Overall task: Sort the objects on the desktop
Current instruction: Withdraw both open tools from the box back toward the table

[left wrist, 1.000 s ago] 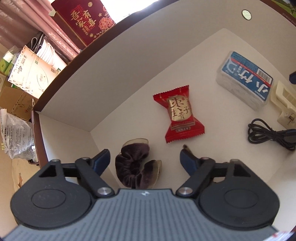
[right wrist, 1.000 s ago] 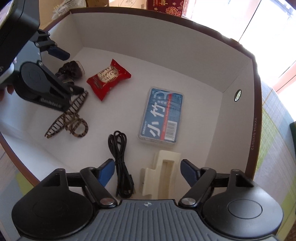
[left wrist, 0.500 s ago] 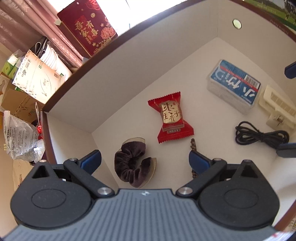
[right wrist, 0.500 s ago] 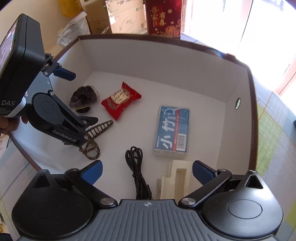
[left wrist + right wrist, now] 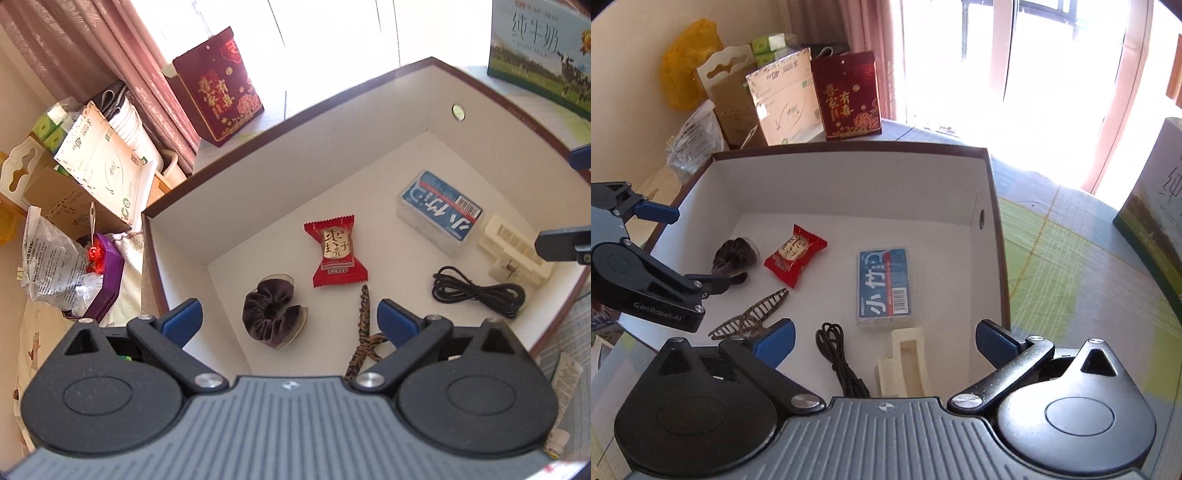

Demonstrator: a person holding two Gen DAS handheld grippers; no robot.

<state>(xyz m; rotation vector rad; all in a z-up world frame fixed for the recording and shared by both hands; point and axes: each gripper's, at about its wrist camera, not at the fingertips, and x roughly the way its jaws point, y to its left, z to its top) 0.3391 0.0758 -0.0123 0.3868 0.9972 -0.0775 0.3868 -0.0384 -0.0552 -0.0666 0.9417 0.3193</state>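
A white box with a brown rim [image 5: 332, 155] [image 5: 849, 184] holds a dark velvet scrunchie [image 5: 273, 314] [image 5: 733, 254], a red snack packet [image 5: 334, 251] [image 5: 794, 254], a leopard-print hair clip [image 5: 364, 314] [image 5: 757, 312], a coiled black cable [image 5: 476, 291] [image 5: 836, 354], a clear case with a blue label [image 5: 439, 212] [image 5: 882, 288] and a cream plastic piece [image 5: 513, 251] [image 5: 905, 365]. My left gripper [image 5: 290, 320] [image 5: 685, 247] hovers open above the scrunchie, holding nothing. Above the cream piece and the cable, my right gripper [image 5: 886, 341] [image 5: 570, 201] is open and holds nothing.
A dark red gift bag [image 5: 849, 96] [image 5: 218, 96], a tissue carton [image 5: 783, 99] and bags stand behind the box. A milk carton [image 5: 539, 51] [image 5: 1152, 206] stands to the right on the green checked tablecloth [image 5: 1071, 266]. Bright windows lie beyond.
Both grippers have risen and drawn back from the box floor, and their jaws have spread wider. The scrunchie and the cream piece stay where they lay.
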